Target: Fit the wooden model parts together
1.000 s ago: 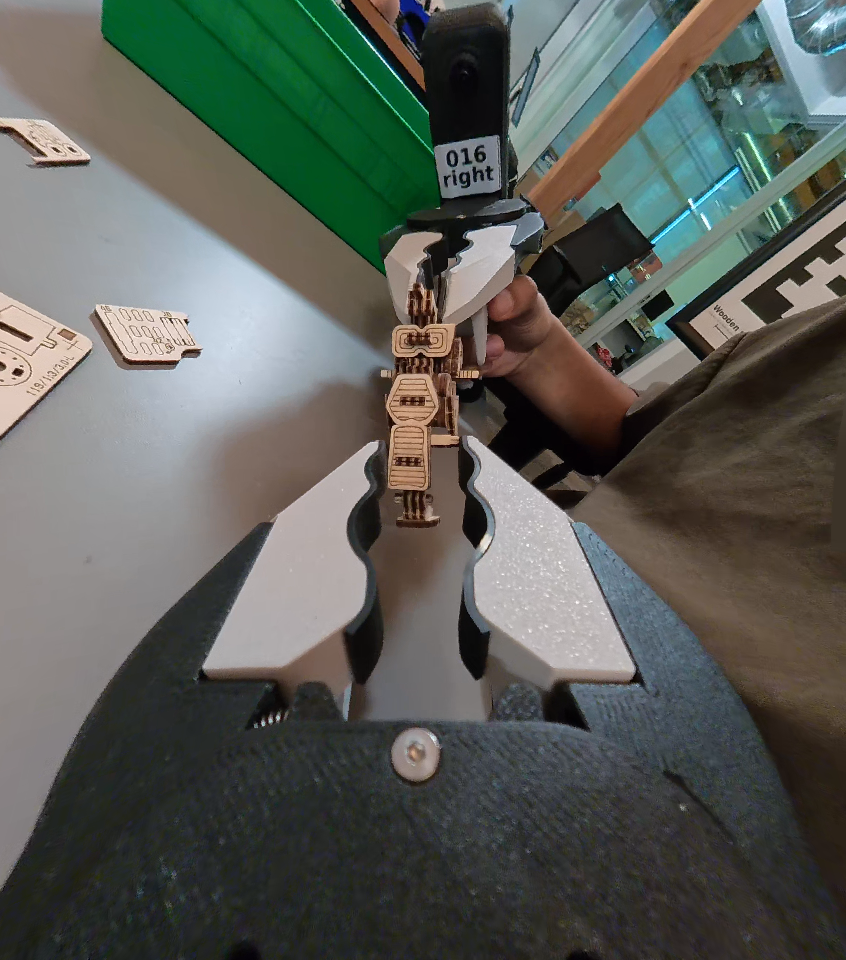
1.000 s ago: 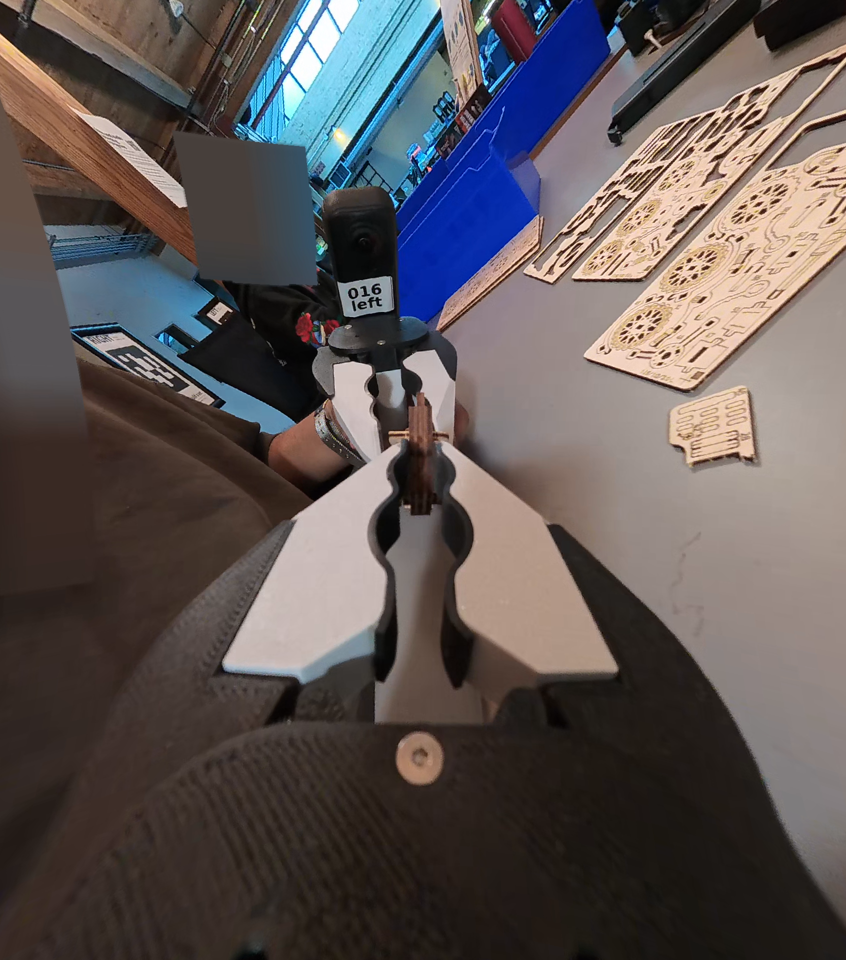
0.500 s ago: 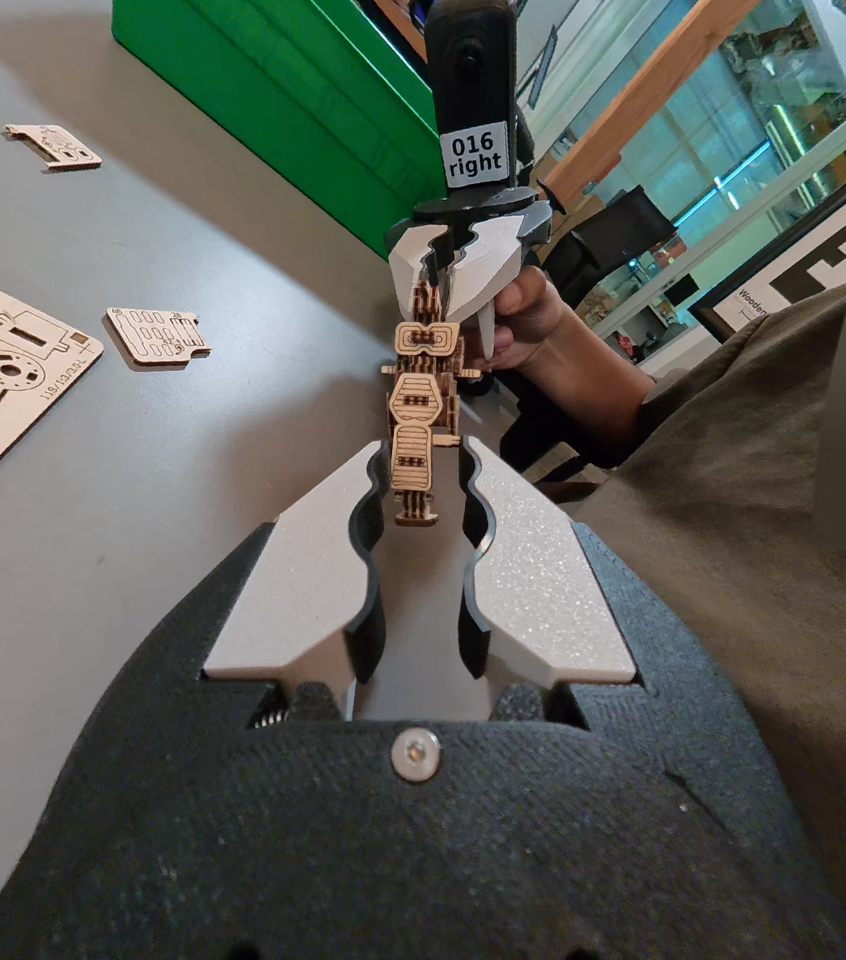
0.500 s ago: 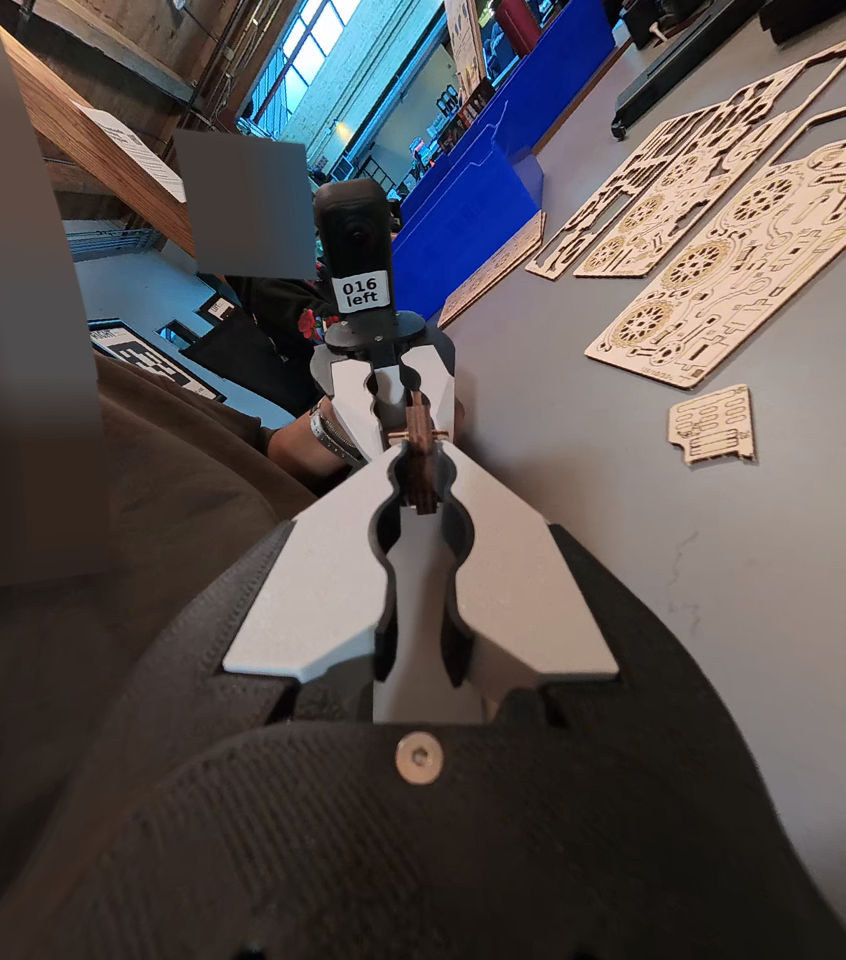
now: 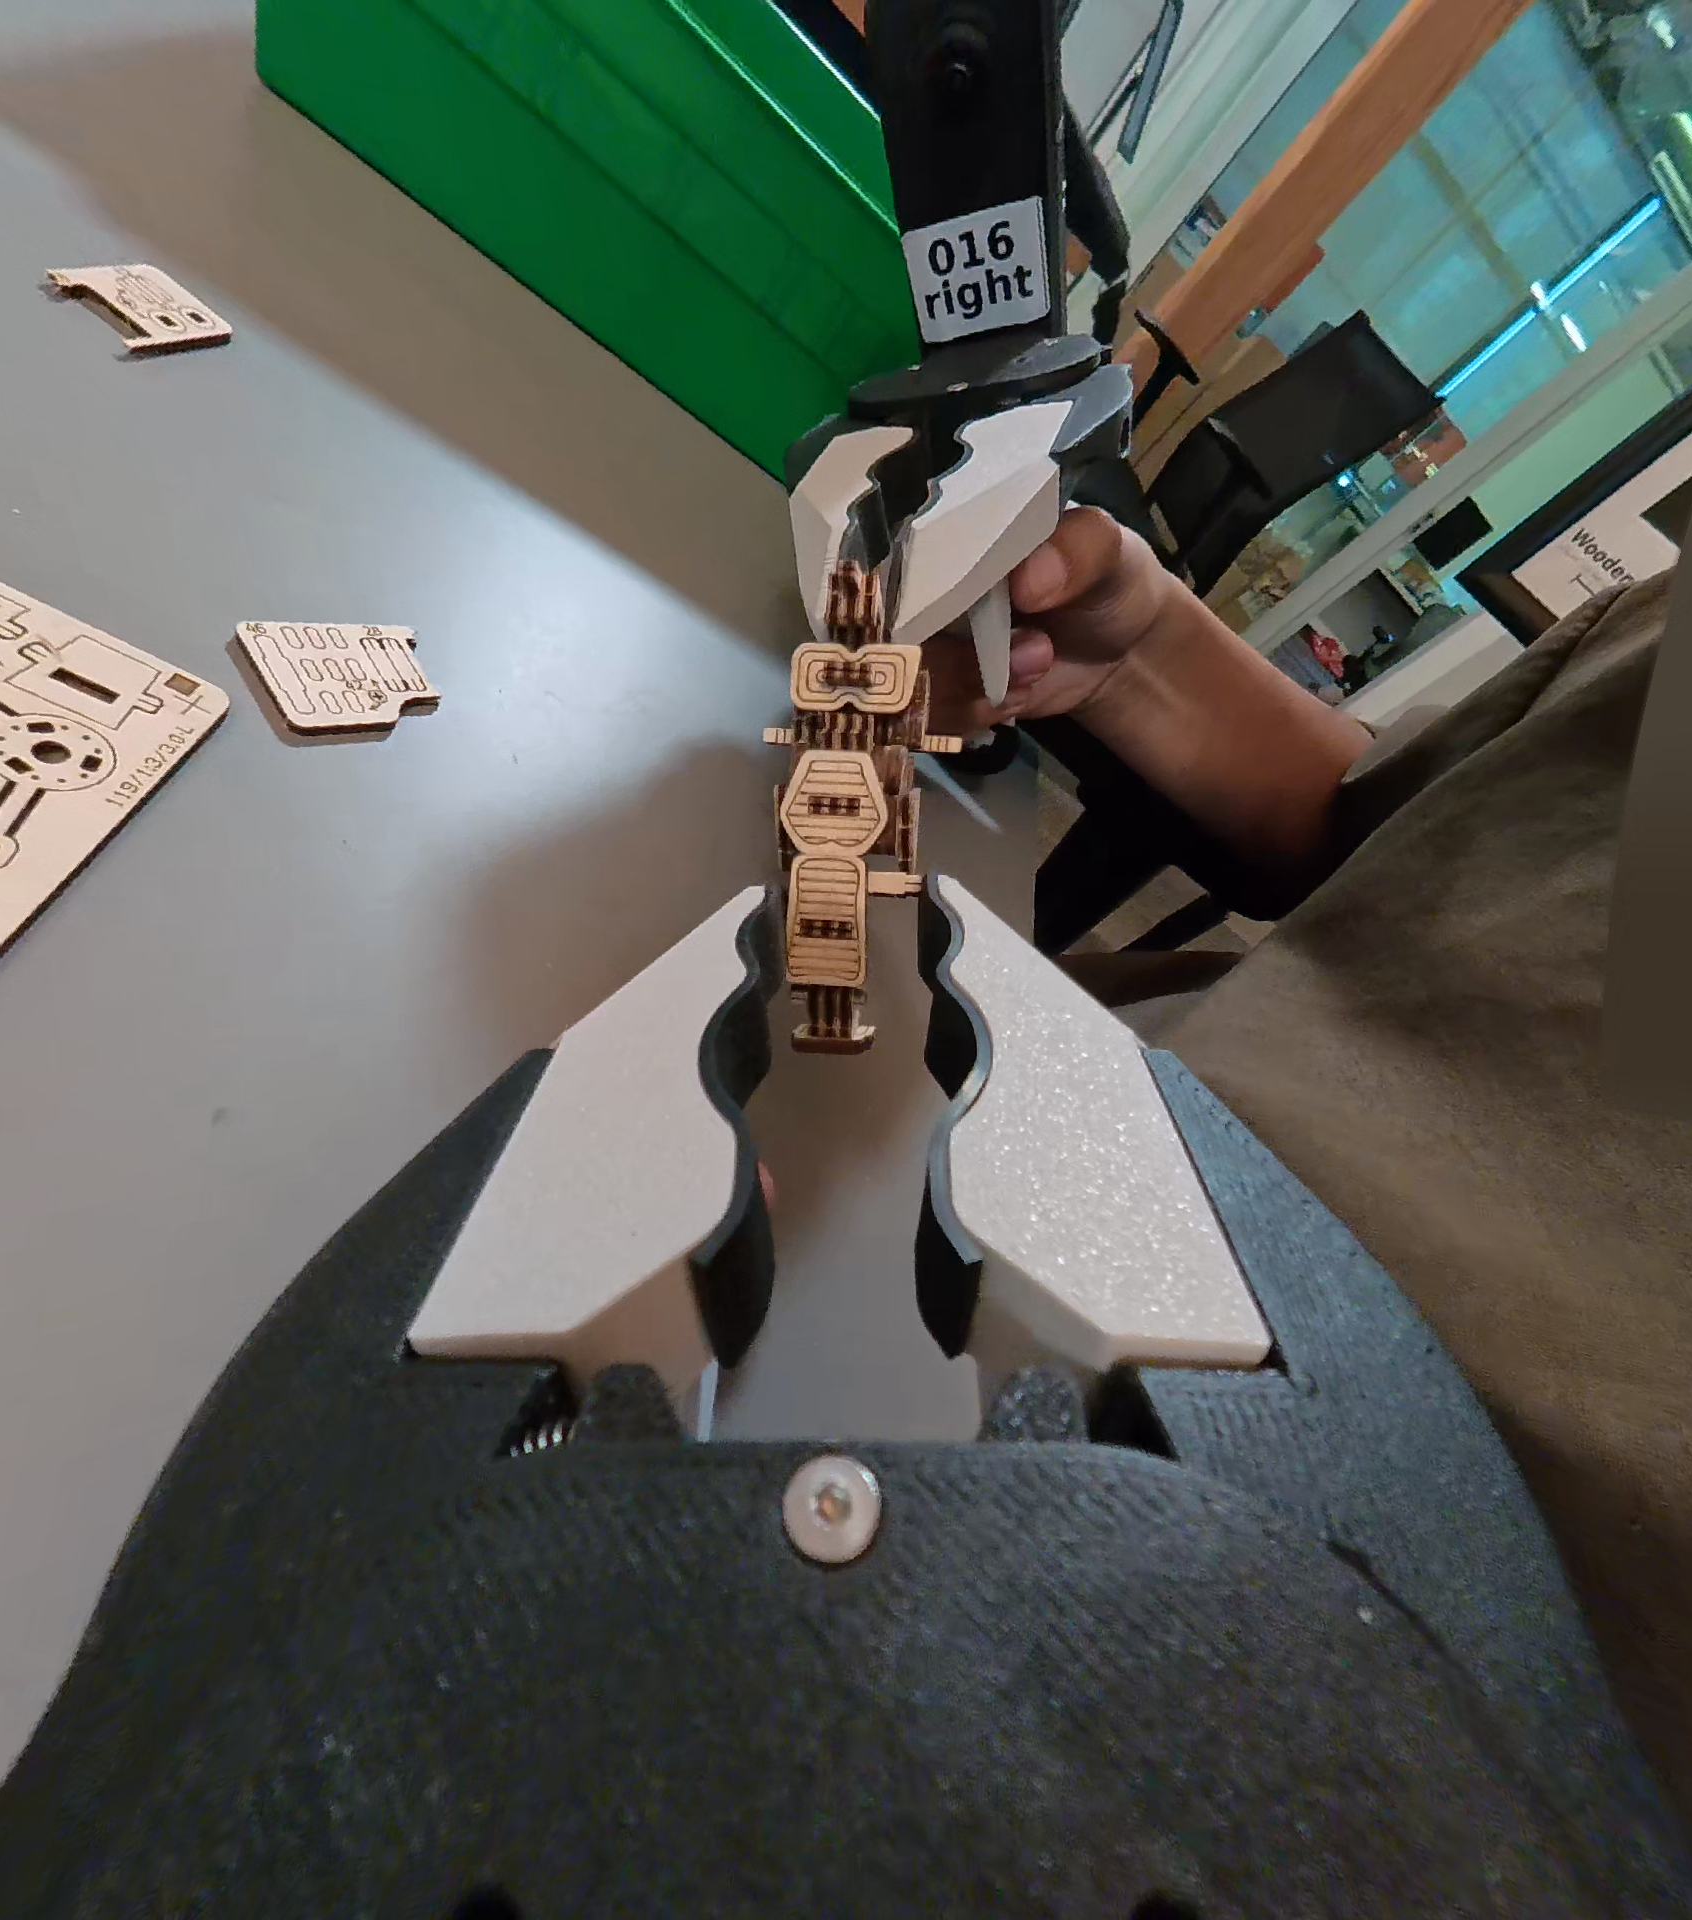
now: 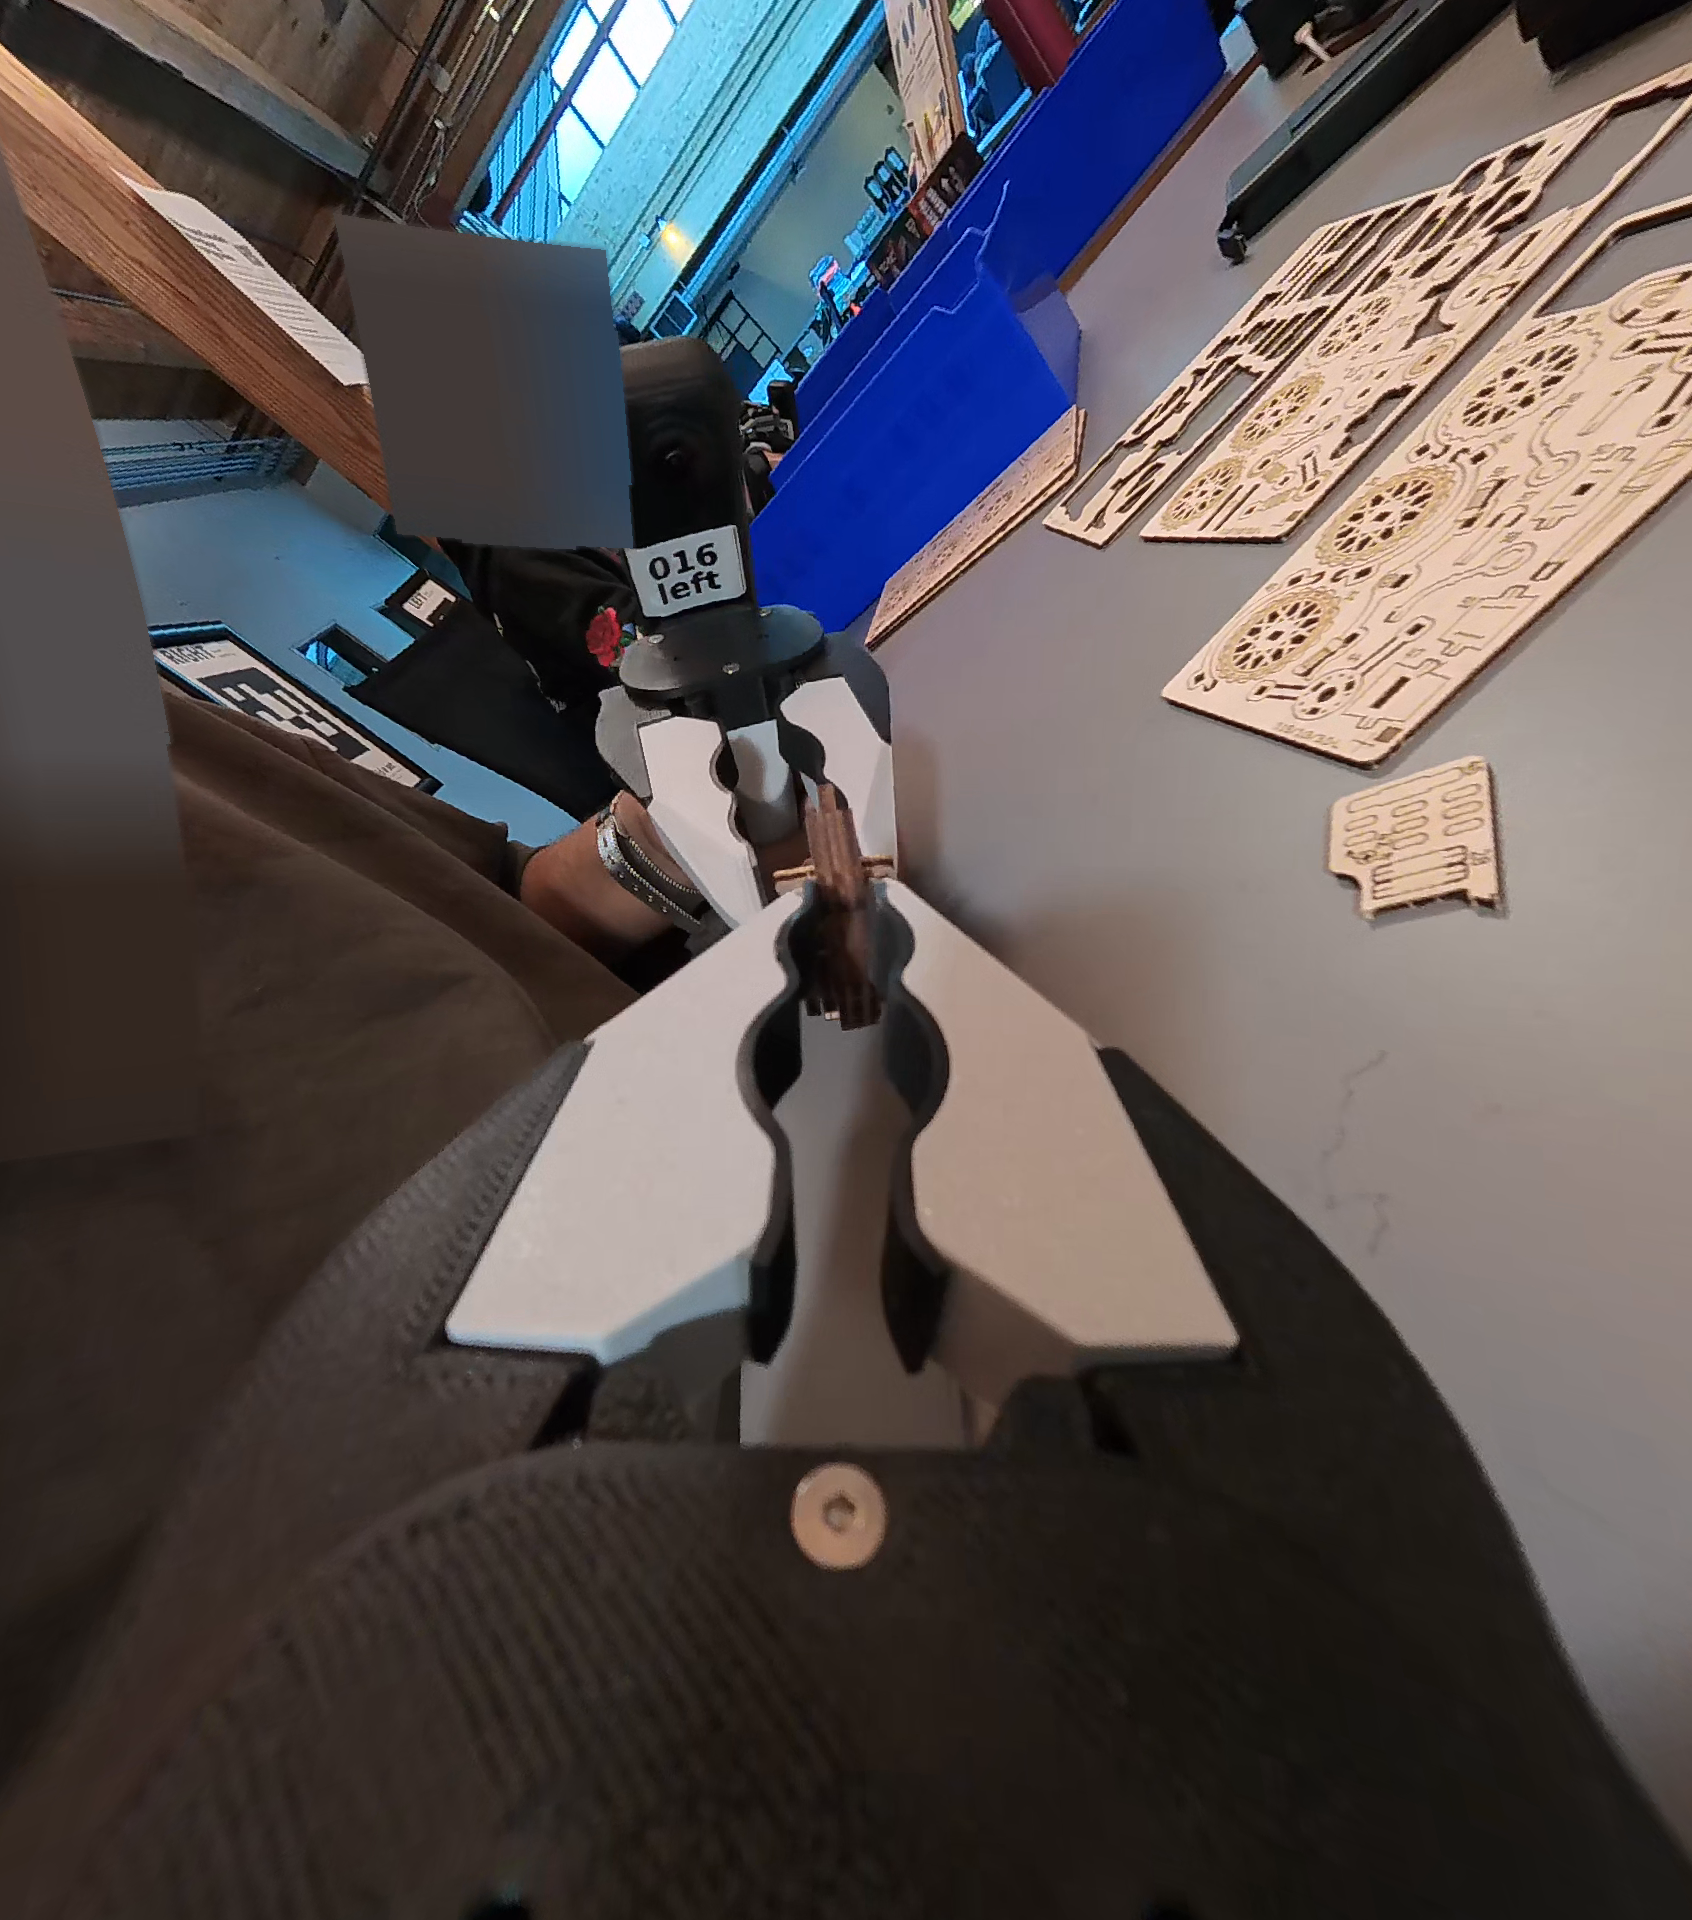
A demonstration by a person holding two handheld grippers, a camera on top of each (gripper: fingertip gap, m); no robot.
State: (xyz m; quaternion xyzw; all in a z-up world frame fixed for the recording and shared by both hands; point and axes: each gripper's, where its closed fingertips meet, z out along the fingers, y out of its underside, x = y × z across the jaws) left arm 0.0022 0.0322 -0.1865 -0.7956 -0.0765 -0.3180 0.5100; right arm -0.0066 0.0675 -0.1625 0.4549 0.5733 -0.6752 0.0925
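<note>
Wooden model (image 5: 837, 831) hangs in the air above the grey table (image 5: 406, 935), one end pinched in the right gripper (image 6: 837, 914), its fingers pressed onto the layered wood. The other end sits between the left gripper (image 5: 847, 904) fingers, which are spread w/ gaps on both sides; the left pad looks v. close to the model, contact can't be told. Relative to the model: small loose wooden piece (image 5: 335, 677) on the table near it, a bigger punched sheet (image 5: 42, 748) beyond that, another small piece (image 5: 141, 303) farther off by the green box (image 5: 561, 177). A person's hand (image 5: 1081, 623) grips the right gripper just behind the model.
</note>
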